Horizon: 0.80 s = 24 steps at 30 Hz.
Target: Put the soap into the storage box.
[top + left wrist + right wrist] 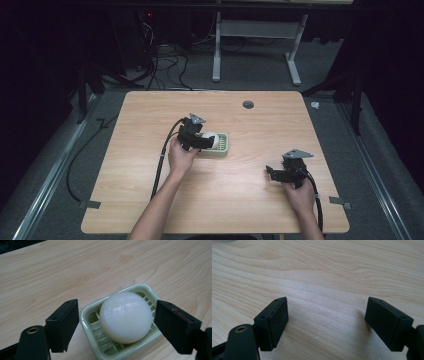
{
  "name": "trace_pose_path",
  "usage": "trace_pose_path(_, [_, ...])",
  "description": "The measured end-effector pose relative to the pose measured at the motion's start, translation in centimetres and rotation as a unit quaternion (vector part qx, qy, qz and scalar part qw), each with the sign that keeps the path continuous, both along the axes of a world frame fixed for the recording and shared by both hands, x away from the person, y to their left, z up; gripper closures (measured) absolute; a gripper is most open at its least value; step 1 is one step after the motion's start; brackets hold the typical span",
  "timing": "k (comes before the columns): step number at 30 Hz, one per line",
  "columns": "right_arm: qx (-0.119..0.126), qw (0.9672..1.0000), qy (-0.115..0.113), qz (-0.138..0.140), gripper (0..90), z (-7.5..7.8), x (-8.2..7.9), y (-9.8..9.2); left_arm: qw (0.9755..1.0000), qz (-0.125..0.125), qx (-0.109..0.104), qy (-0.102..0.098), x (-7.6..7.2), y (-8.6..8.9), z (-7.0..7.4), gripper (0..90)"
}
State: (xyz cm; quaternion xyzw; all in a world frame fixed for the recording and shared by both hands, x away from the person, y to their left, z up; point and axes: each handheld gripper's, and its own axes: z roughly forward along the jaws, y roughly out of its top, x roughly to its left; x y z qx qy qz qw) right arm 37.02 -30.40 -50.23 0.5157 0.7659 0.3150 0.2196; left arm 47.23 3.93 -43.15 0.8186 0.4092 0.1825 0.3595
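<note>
A person sat at a wooden bench (150, 200) holding a gripper in each hand. Near the middle of the bench lay one pale green soap dish (87, 312) with a slatted floor, and in it rested one round white bar of soap (126, 316).

The left gripper (116, 325) was poised just over the dish, its jaws spread wide on either side of the soap and apart from it, one jaw beyond the dish's edge and the other over its far rim. The soap had not yet been gripped or lifted; judging by this, the approach was finished and the closing and lifting remained to be done.

The right gripper (325, 325) hovered well apart, low over bare wood at the bench's right front, its jaws also wide and holding nothing.

Counted: one soap, one dish, two grippers, two hands, and one small dark round hole (248, 104) near the bench's far edge.
</note>
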Motion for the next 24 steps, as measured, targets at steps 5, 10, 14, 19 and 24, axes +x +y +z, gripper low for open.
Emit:
trace_pose_path(5, [0.000, 1.0000, 0.000, 0.000, 19.7, 0.0, 0.0, 0.0, 1.0000, 0.005, -0.002, -0.005, -0.5, 0.8, 0.3, 21.2])
trace_pose_path(10, [0.001, 1.0000, 0.001, -0.001, 19.7, 0.0, 0.0, 0.0, 0.9999, 0.007, -0.014, -0.003, -1.2, 1.8, 0.3, 21.2])
trace_pose_path(14, [0.001, 1.0000, 0.001, -0.001, 19.7, 0.0, 0.0, 0.0, 0.9999, 0.007, -0.004, -0.010, -1.5, 2.1, 0.4, 21.3])
trace_pose_path(19, [0.001, 1.0000, 0.001, -0.001, 19.7, 0.0, 0.0, 0.0, 0.9997, 0.013, -0.011, -0.015, -2.0, 3.0, 0.7, 21.3])
trace_pose_path(24, [0.000, 1.0000, 0.000, -0.001, 19.7, 0.0, 0.0, 0.0, 0.9993, 0.020, -0.027, -0.015, -2.5, 3.8, 1.1, 21.3])
